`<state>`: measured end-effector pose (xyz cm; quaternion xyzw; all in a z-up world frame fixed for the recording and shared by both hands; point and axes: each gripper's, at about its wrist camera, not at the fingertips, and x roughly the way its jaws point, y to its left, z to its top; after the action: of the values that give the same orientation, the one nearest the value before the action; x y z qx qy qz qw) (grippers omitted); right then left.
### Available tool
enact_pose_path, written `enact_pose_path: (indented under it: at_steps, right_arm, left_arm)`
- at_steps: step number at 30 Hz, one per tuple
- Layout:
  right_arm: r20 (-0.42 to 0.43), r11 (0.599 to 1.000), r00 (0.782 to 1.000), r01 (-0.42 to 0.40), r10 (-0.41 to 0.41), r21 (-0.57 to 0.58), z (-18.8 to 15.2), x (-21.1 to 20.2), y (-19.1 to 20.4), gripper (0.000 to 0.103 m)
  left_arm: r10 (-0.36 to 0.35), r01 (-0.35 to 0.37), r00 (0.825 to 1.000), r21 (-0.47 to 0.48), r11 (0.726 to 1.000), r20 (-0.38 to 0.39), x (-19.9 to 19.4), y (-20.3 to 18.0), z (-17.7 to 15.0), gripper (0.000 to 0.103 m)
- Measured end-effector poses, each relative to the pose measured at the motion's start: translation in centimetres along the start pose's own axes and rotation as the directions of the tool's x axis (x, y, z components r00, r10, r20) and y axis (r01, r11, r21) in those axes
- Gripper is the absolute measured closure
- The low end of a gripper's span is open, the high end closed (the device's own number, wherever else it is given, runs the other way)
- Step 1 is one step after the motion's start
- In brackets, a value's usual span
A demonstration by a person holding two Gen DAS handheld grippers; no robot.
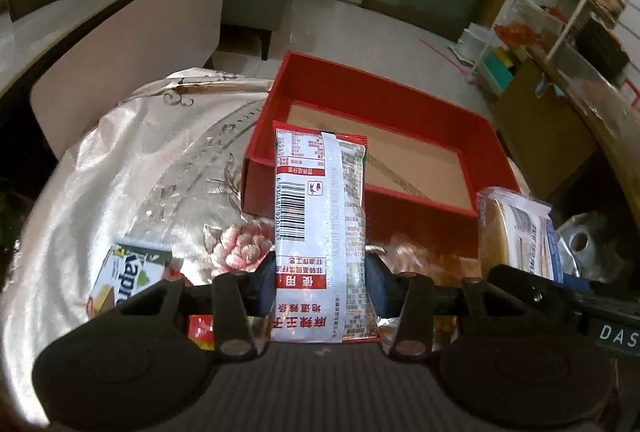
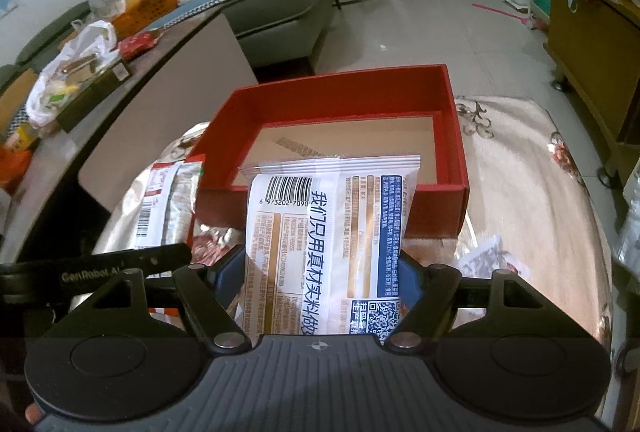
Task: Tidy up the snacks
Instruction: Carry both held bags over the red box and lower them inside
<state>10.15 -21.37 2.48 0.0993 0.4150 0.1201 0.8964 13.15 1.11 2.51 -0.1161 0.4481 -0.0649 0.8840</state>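
A red box point(image 1: 384, 100) with a brown cardboard floor stands open on a round table with a shiny floral cloth point(image 1: 132, 168); it also shows in the right wrist view point(image 2: 332, 92). My left gripper point(image 1: 322, 282) is shut on a red and white snack packet point(image 1: 320, 216), held upright just before the box's near wall. My right gripper point(image 2: 322, 272) is shut on a white and blue snack packet point(image 2: 332, 228), its top edge over the box's near rim. The left packet point(image 2: 168, 204) shows at the left of the right wrist view.
A white and green snack pack point(image 1: 132, 276) and a clear bag of brown snacks point(image 1: 424, 260) lie on the cloth. The right gripper's packet point(image 1: 516, 232) is beside the box. A grey cluttered side table point(image 2: 100, 80) stands to the left, a sofa point(image 2: 280, 4) behind.
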Motion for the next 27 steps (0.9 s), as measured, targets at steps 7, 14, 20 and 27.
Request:
enact_pose_path:
  at_steps: [7, 14, 20, 27]
  right_arm:
    - [0.008, 1.0, 1.0, 0.012, -0.012, -0.002, 1.5, 1.0, 0.5, 0.024]
    - [0.061, 1.0, 0.998, -0.007, 0.009, -0.026, 3.9, 1.7, 1.1, 0.024]
    - [0.071, 1.0, 0.997, 0.017, -0.016, -0.024, 6.2, 3.6, 0.7, 0.024]
    - [0.089, 0.999, 0.995, 0.043, -0.043, -0.001, 8.5, 5.8, 0.3, 0.024]
  left_arm:
    - [-0.023, 0.023, 1.0, 0.007, 1.0, 0.011, 0.8, 0.1, 1.4, 0.064]
    - [-0.049, 0.048, 0.998, 0.02, 0.999, 0.05, 1.3, -0.9, 3.5, 0.064]
    - [-0.036, 0.034, 0.994, 0.024, 0.999, 0.101, 2.6, -1.2, 6.5, 0.064]
    - [-0.031, 0.028, 0.993, 0.025, 0.999, 0.11, 4.8, -1.1, 8.3, 0.064]
